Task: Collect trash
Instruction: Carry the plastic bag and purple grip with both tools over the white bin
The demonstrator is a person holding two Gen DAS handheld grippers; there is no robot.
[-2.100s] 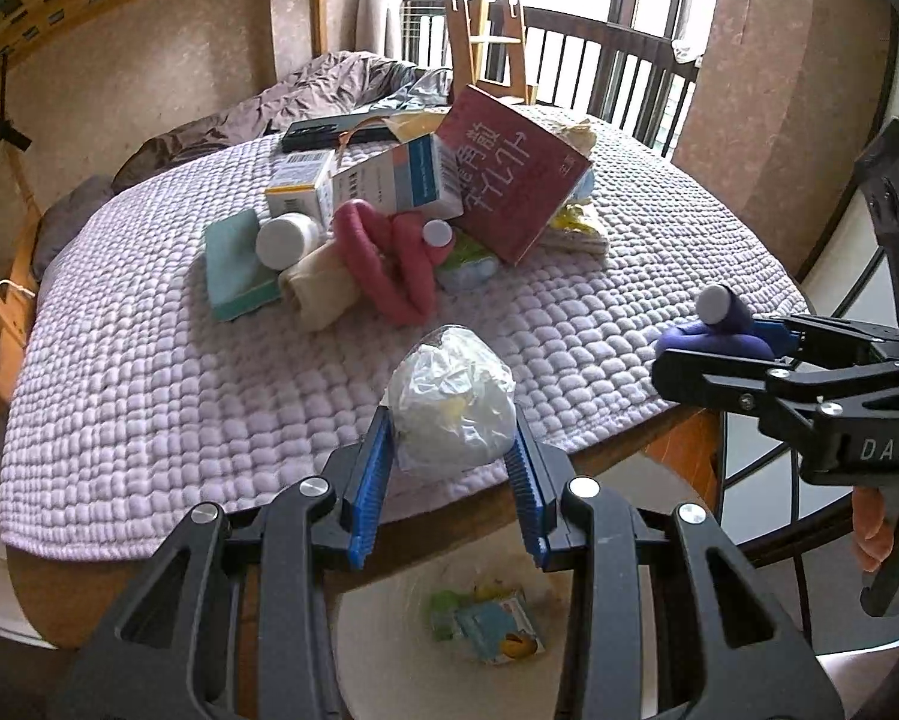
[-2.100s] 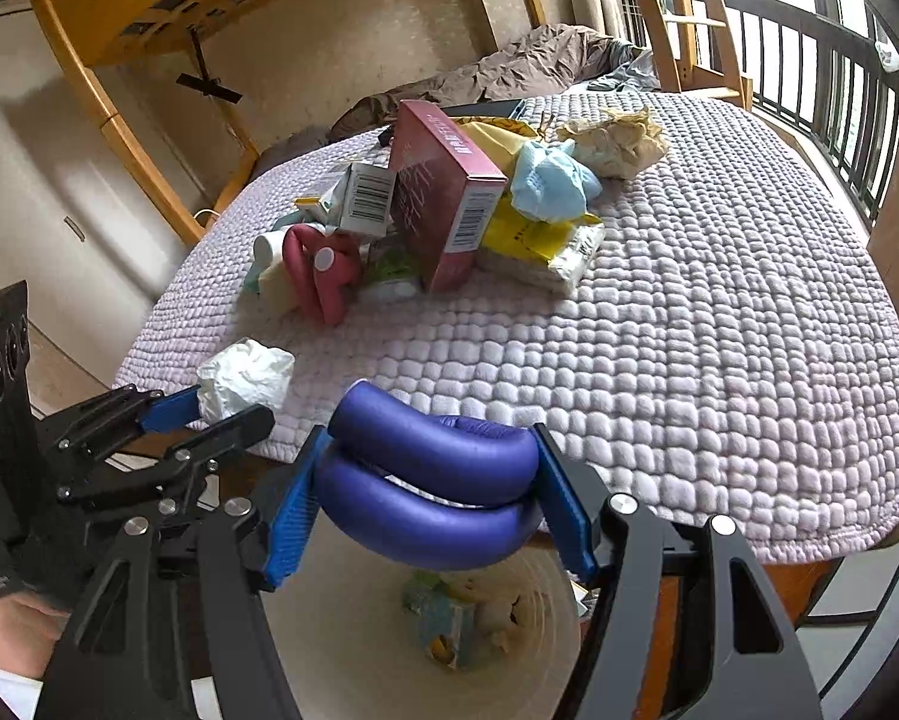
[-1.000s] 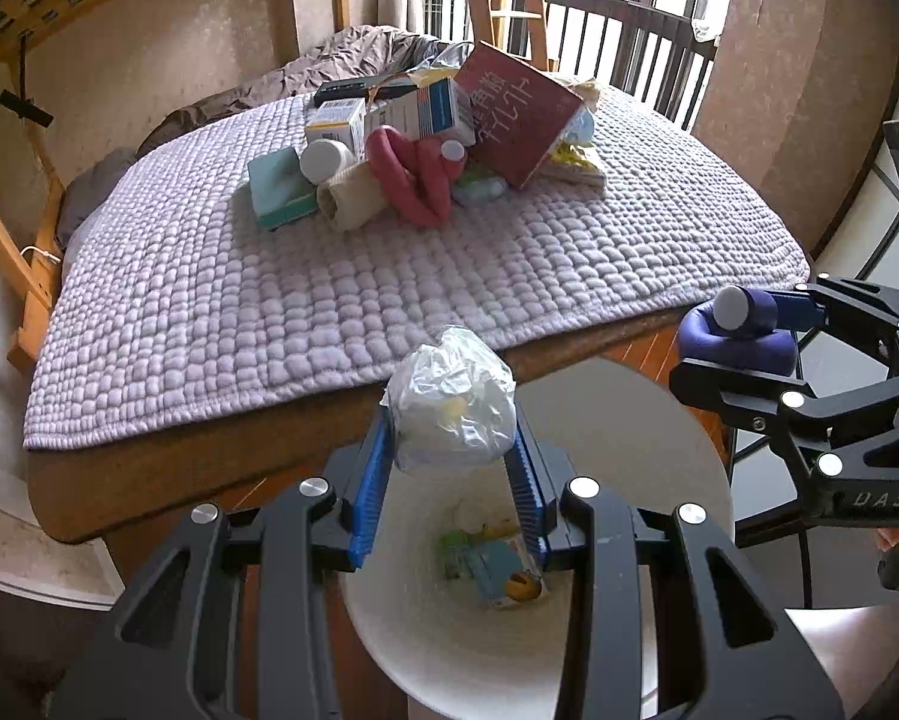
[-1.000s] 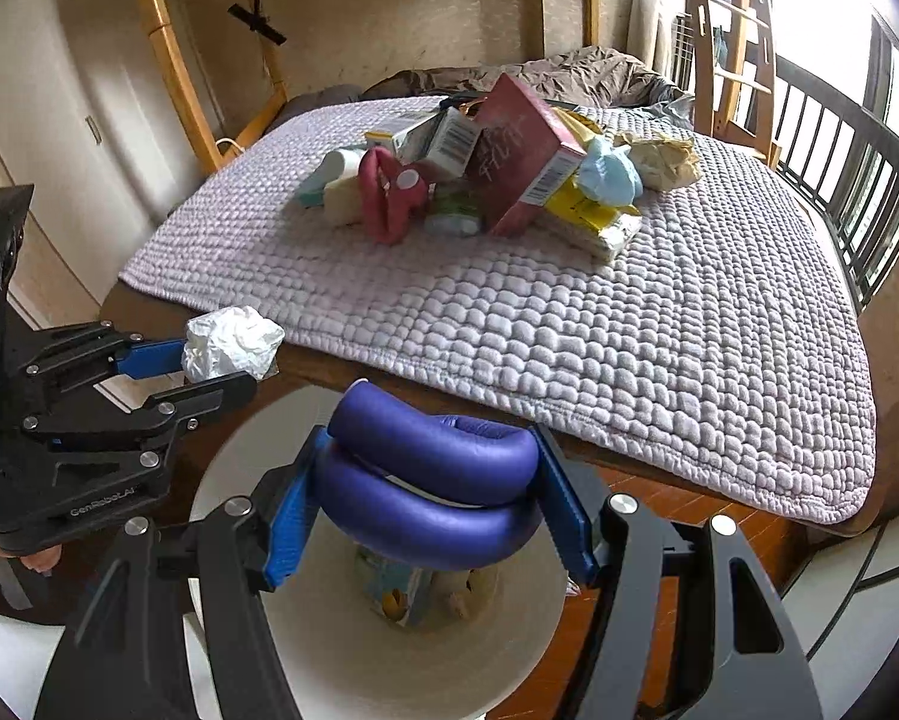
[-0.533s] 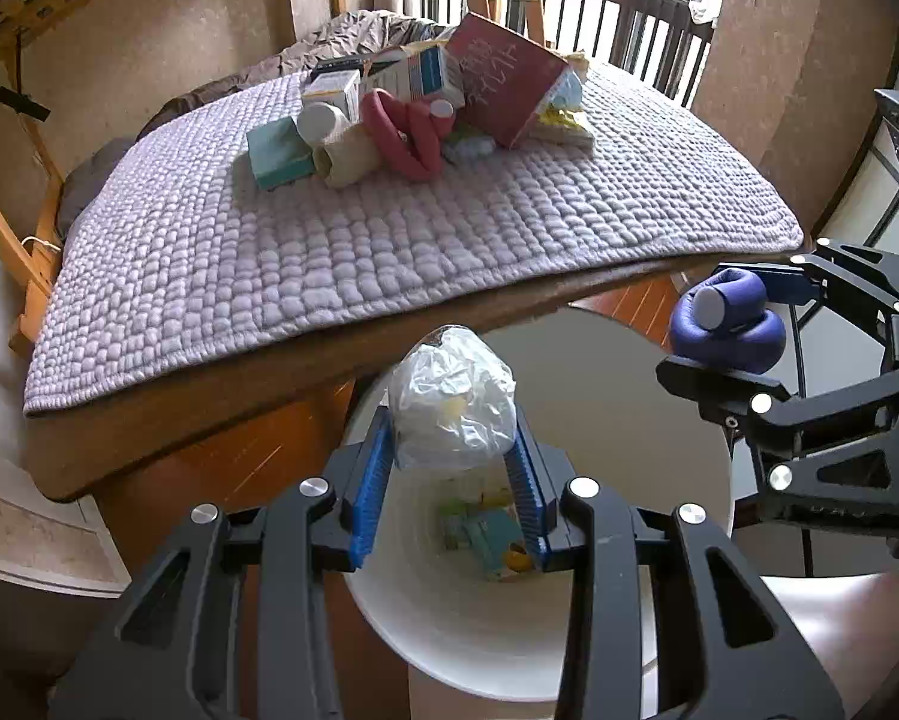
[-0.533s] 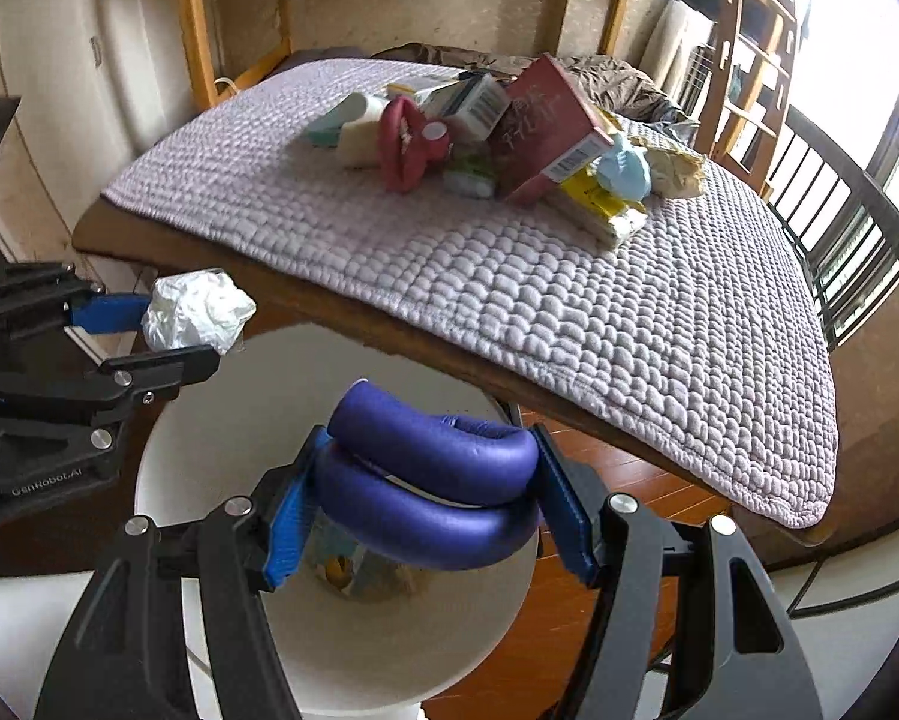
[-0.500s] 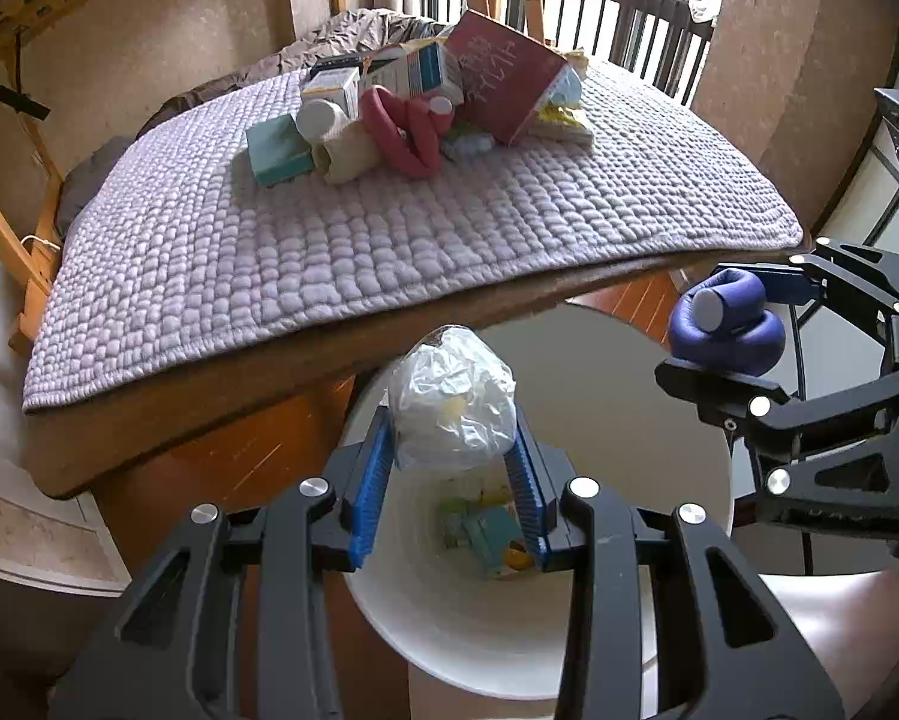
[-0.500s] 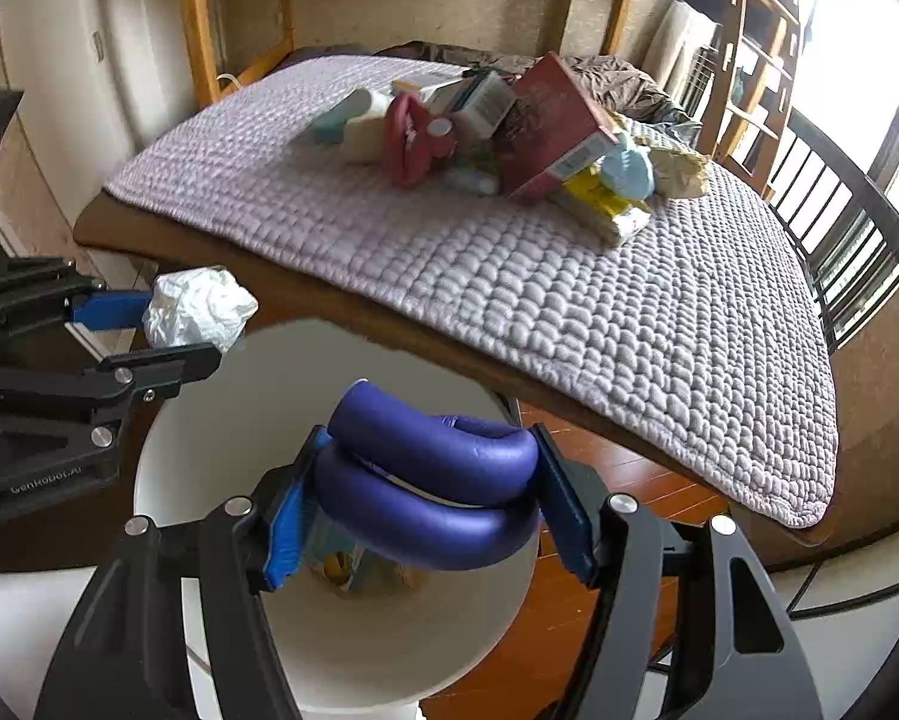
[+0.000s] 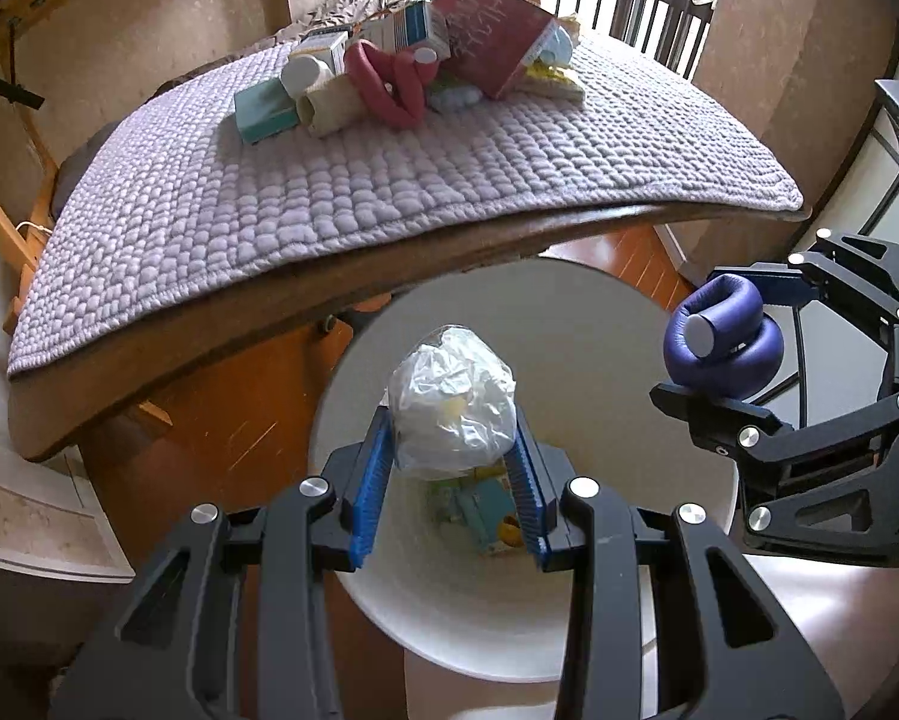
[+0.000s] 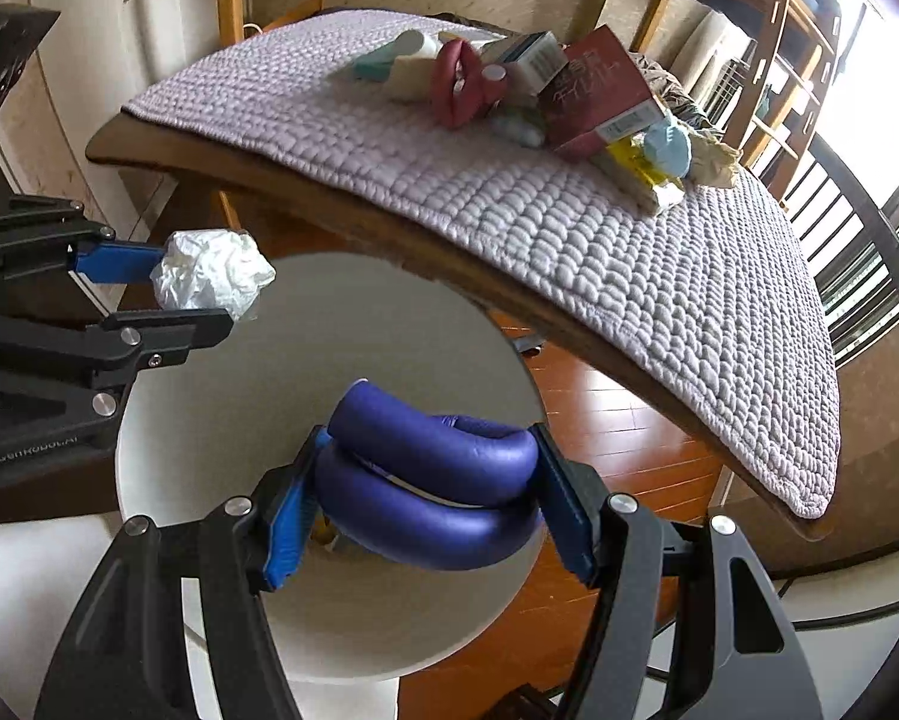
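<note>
A crumpled plastic wad (image 9: 452, 399) is clamped by the left gripper (image 9: 449, 480) and a folded purple tube (image 10: 428, 492) by the right gripper (image 10: 425, 516), above the white bin (image 9: 599, 324), the table (image 9: 221, 336) at 12 o'clock.

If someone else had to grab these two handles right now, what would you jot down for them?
Left gripper: shut on a crumpled plastic bag, held over the open white bin.
Right gripper: shut on a folded purple foam tube, also above the bin.
Done: some packaging already lies at the bottom of the bin.
Left: let go of both items so they fall in. Then return to the pile on the quilted mat: red box, pink foam tube, small cartons, a white bottle, wrappers. None of it is collected yet.
</note>
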